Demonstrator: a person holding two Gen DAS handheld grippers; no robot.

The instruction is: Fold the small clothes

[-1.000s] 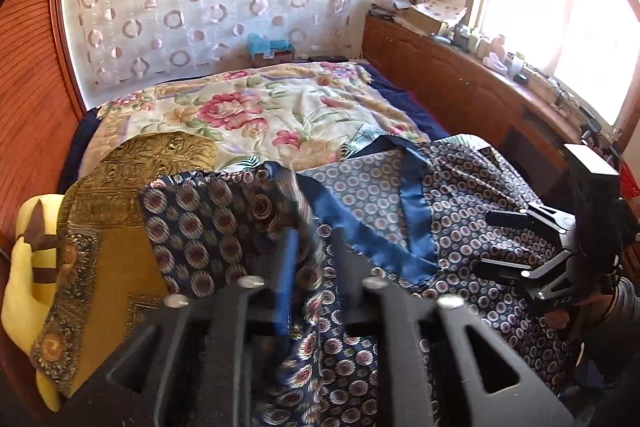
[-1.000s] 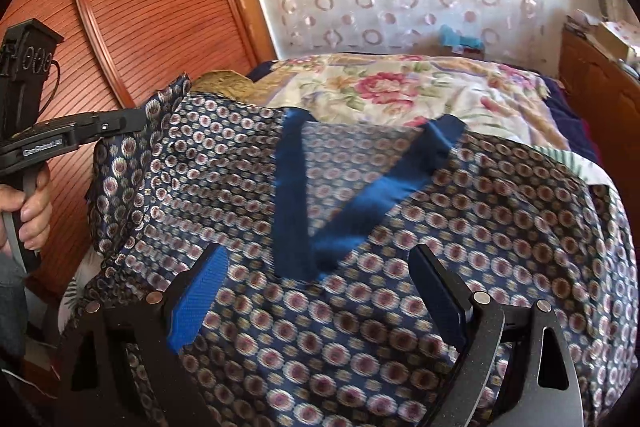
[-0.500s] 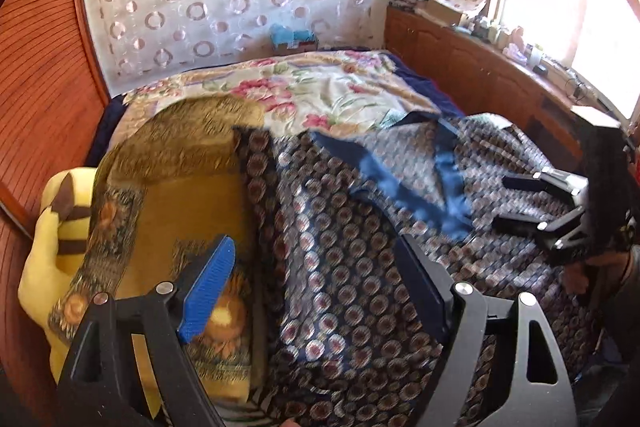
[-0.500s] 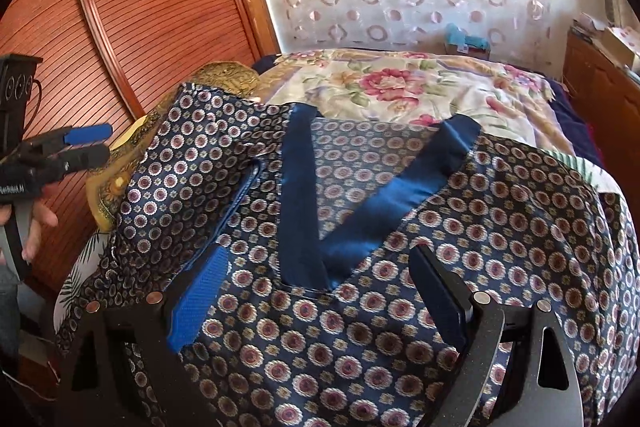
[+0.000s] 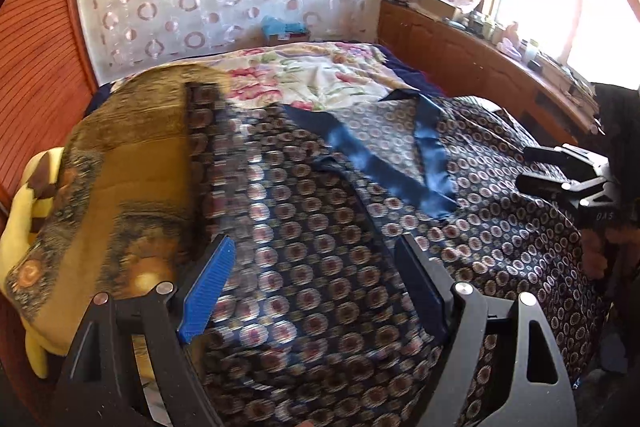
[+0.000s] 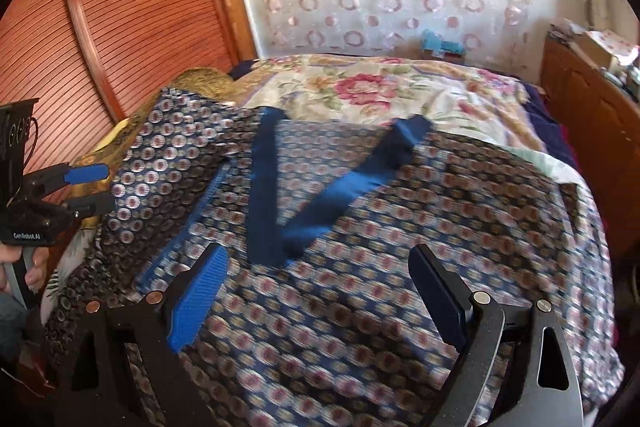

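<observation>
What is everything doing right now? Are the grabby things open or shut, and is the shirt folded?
Left hand-held gripper: open, holding nothing.
Right hand-held gripper: open, holding nothing.
Patterned shirt: spread out on the bed, one side flap turned in, not folded up yet.
Blue collar: lying open in a V.

One patterned top [image 5: 320,267], two grippers [image 5: 316,291] [image 6: 316,307], one golden cushion [image 5: 132,163].

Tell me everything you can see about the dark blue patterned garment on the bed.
The patterned garment is dark navy, shiny, silky-looking cloth printed with small round medallions. A plain blue band trims its V-shaped neckline. It lies spread front-up, slightly wrinkled, on the floral bedspread, its left edge overlapping a golden cloth. Both grippers are open and neither holds it.
</observation>
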